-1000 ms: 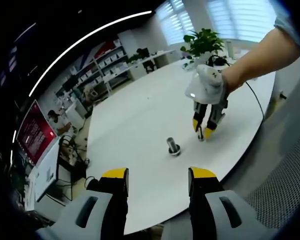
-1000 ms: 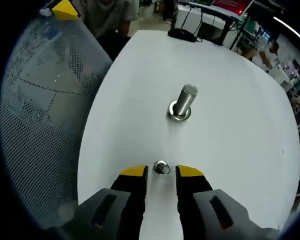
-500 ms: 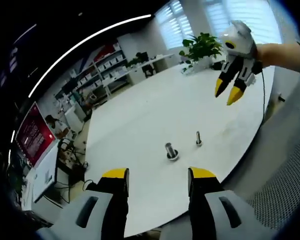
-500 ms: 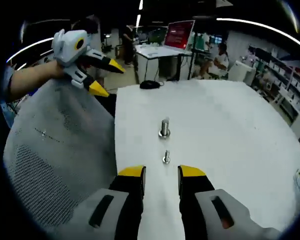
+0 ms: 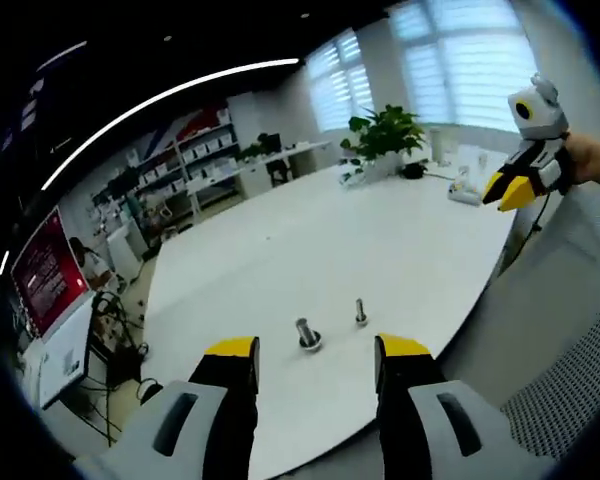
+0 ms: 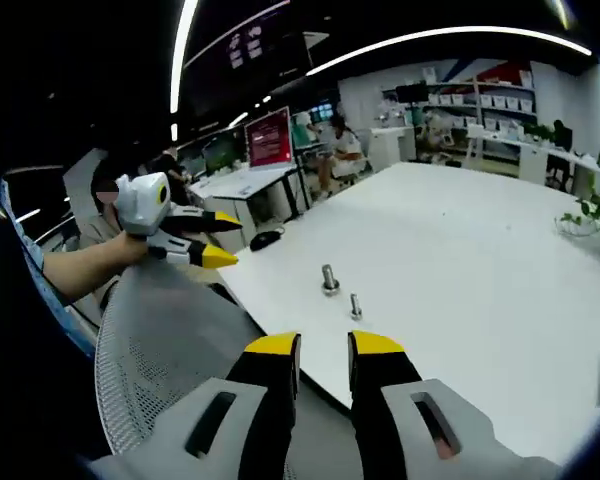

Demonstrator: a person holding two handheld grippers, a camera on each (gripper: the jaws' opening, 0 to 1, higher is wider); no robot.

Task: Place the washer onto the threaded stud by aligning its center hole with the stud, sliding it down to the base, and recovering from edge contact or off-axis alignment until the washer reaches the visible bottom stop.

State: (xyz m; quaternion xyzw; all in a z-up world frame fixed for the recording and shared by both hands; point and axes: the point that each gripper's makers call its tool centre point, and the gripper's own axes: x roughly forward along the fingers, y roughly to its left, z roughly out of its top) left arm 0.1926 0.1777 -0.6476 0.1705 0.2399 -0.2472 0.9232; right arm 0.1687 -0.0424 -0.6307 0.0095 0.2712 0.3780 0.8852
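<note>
In the left gripper view, the left gripper (image 5: 315, 352) hangs near the tabletop (image 5: 400, 250) edge, jaws apart and empty. Just beyond stand the threaded stud (image 5: 306, 334) and, to its right, a smaller bolt (image 5: 360, 313); I cannot make out the washer. Farther right, the right gripper (image 5: 516, 188) is off the tabletop, jaws parted, empty. A potted plant (image 5: 385, 135) stands at the far side.

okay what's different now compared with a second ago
The right gripper let go of the small bolt it had set standing on the white table, then drew up and well back, empty. The left gripper also pulled back. The threaded stud and small bolt stayed upright, side by side.
</note>
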